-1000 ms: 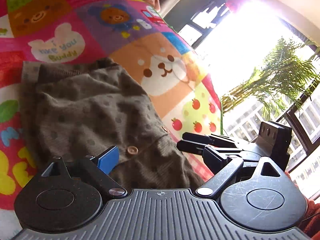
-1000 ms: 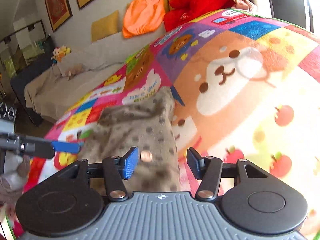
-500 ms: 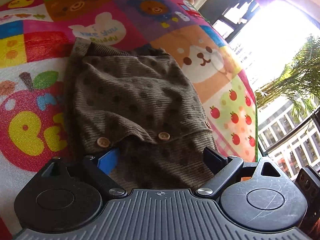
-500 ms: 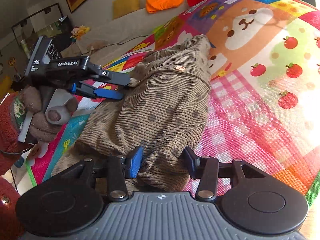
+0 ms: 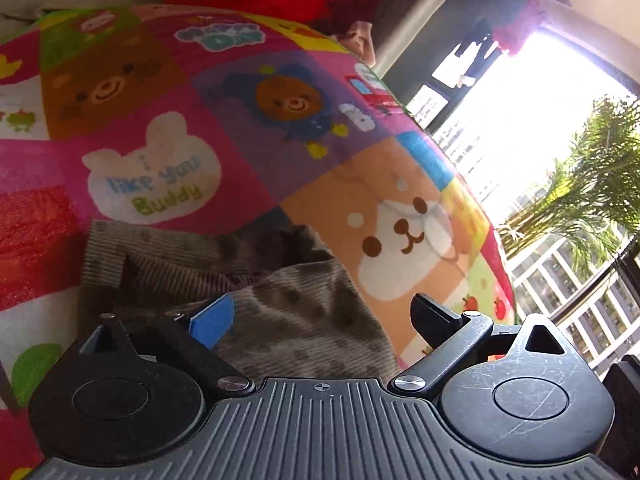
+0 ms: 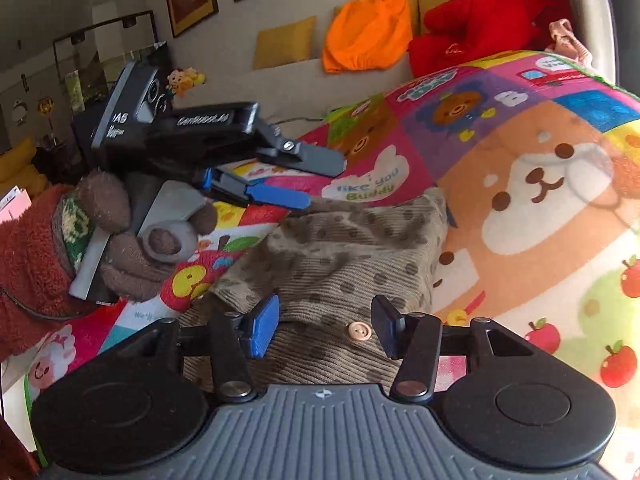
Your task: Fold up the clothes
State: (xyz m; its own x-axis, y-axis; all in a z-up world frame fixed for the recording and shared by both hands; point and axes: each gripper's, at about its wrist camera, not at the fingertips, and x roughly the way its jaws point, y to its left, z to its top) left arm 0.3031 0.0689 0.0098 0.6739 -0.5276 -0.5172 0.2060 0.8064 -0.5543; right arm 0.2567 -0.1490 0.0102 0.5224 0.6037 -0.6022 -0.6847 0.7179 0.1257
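A brown corduroy garment with dark dots [image 5: 296, 312] [image 6: 352, 256] lies folded on the colourful cartoon mat [image 5: 248, 128] [image 6: 520, 184]. A pale button [image 6: 359, 331] shows near its front edge. My left gripper [image 5: 324, 316] is open, low over the garment's far part; it also shows in the right wrist view [image 6: 320, 184], jaws apart above the cloth's left edge. My right gripper [image 6: 324, 326] is open, its fingers either side of the button end, holding nothing.
A gloved hand in brown fleece [image 6: 132, 236] holds the left gripper. An orange cushion [image 6: 368, 32] and a red plush [image 6: 480, 28] sit behind the mat. A bright window and a palm [image 5: 592, 184] are to the right.
The left gripper has moved forward over the garment's far part. The right gripper has pushed in closer, and the garment now lies more bunched and folded up toward the rabbit patch.
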